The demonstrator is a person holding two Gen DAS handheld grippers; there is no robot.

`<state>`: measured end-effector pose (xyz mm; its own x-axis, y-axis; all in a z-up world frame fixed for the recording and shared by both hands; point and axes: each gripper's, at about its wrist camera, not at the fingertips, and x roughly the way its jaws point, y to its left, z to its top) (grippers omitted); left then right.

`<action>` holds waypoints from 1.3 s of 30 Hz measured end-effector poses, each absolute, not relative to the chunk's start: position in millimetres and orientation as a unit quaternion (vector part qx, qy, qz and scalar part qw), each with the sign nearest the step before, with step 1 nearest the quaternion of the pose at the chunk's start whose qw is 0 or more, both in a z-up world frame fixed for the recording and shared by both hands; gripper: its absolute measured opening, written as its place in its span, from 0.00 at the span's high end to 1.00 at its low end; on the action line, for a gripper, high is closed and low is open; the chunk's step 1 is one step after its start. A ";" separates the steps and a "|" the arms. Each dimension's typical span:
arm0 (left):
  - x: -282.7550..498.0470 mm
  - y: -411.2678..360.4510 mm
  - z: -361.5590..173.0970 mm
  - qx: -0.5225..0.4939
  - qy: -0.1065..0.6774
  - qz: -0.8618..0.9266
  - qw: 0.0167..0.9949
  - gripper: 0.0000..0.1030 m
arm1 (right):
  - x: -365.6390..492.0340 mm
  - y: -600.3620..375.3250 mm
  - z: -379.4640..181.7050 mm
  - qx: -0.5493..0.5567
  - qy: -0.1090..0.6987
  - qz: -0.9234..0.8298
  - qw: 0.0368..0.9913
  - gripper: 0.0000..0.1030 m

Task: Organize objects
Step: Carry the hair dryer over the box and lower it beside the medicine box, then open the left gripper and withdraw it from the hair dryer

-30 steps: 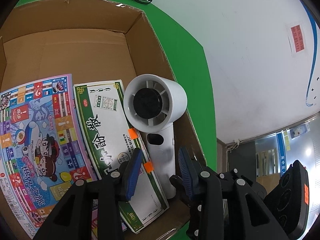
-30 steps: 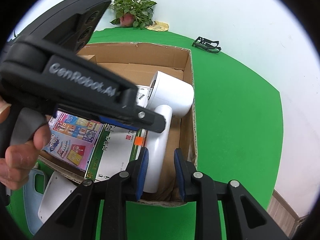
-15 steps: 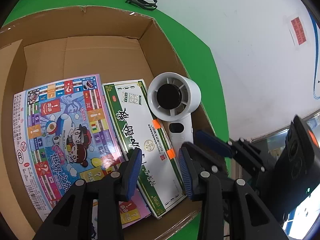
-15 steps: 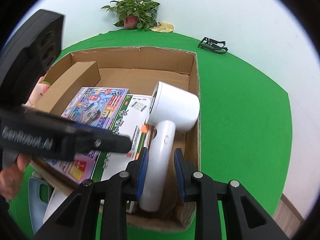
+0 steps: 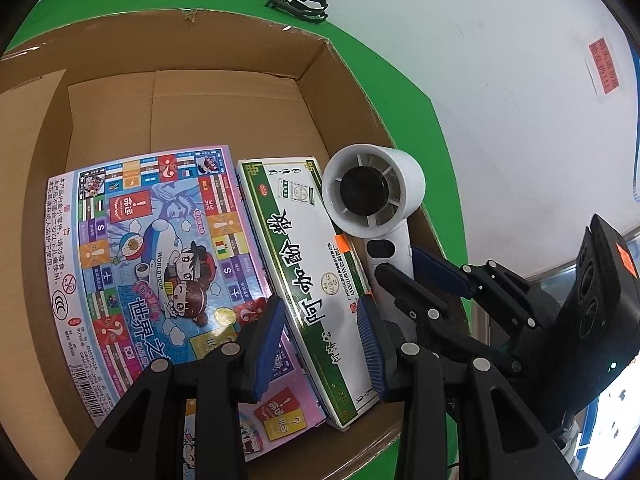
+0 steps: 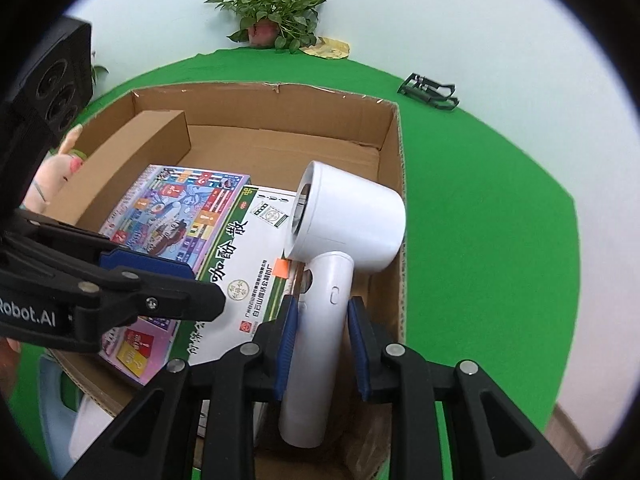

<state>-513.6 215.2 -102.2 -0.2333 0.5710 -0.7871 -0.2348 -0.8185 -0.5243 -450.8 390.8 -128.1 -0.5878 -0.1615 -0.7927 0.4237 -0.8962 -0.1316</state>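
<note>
A white hair dryer [image 6: 336, 248] is stood in the right front corner of a cardboard box [image 6: 260, 100], its round head up against the right wall and its handle running down between the blue pads of the right tongs [image 6: 322, 344]. The pads are set just beside the handle on both sides; whether they are pressed on it or a sliver apart cannot be told, though a hold on the handle is judged likely. Just left of the dryer, a green and white carton [image 5: 308, 272] is laid flat on the box floor, touching the dryer's head, and a colourful board game box [image 5: 156, 276] is laid flat beside that. The left tongs [image 5: 320, 344] are held open above the near end of the carton, with nothing between the pads. Outside the box, on the green cloth of the worktop [image 6: 480, 208], a black clip [image 6: 430, 92] and a potted plant [image 6: 276, 12] are seen well apart from it. If the handle is let go while the dryer is upright, the heavy head is judged likely to tip it onto the carton or against the wall. The two tools are close together, so a knock between them could shift the dryer.
</note>
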 end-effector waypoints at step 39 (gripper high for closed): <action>-511.1 207.2 -103.7 -0.552 -0.192 0.766 0.268 0.65 | -424.6 356.4 -124.2 0.349 0.331 -0.876 0.033 0.79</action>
<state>-511.1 207.2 -103.7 -0.2472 0.6223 -0.7428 -0.1979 -0.7828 -0.5900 -424.6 356.4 -124.2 -0.7549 0.1727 -0.6327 0.2882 -0.7793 -0.5565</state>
